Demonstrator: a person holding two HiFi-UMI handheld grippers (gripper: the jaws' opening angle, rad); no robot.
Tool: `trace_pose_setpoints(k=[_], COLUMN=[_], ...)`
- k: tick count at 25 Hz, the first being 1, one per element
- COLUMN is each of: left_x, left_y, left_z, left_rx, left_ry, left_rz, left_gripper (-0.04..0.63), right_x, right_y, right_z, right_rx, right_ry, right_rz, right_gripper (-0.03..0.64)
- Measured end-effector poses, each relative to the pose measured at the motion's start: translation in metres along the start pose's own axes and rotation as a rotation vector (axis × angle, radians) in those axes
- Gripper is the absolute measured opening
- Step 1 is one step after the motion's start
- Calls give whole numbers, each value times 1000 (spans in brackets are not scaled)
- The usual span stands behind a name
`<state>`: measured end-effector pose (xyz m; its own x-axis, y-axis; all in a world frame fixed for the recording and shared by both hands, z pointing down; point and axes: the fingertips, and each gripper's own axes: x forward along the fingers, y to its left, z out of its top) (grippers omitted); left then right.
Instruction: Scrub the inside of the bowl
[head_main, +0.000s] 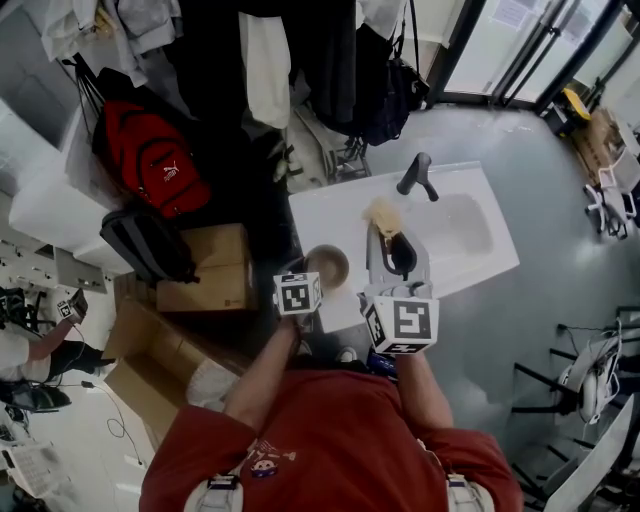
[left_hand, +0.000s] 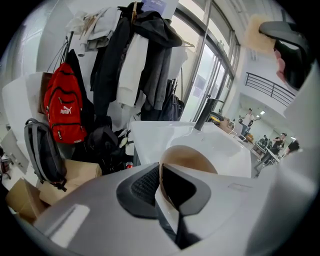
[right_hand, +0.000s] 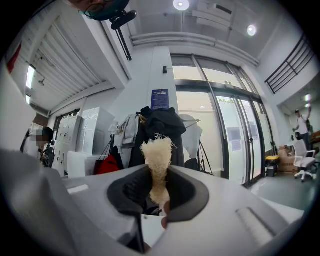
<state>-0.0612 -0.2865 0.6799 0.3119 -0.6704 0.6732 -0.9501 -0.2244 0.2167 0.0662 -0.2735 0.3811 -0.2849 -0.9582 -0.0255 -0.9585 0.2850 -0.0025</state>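
While my left gripper (left_hand: 161, 187) is rim-pinching the brown bowl (left_hand: 192, 160) and my right gripper (right_hand: 159, 192) is clamping the fibrous scrubber (right_hand: 158, 155), I'm readying to lower it inside.

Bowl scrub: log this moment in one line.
left gripper: shut on brown bowl rim | right gripper: shut on fibre scrubber, apart from bowl | stage: scrubbing not yet begun

a red backpack (head_main: 150, 160) hangs beside dark coats (head_main: 335, 60).
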Motion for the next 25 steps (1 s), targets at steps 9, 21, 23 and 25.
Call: trace_pose_setpoints(k=[9,21,23,25], left_x=[-16,-76,-88,-100], left_y=[-5,-28,-32,-36], left_z=[29,116,129,140], left_rx=[-2,-1,15,24], left_ry=[-88,-335,-379,-420], left_rz=[7,-36,-35,-38], left_gripper=[26,26,26,26], right_x=[-7,-14,-15,-16], right_y=[-5,-10,-11,-11], right_z=[3,8,9,9], right_rx=[-8,-3,0,2], right_ry=[-7,-21,-23,-27], right_rz=[-7,-13,-13,-12], right_gripper=[75,76,75,75])
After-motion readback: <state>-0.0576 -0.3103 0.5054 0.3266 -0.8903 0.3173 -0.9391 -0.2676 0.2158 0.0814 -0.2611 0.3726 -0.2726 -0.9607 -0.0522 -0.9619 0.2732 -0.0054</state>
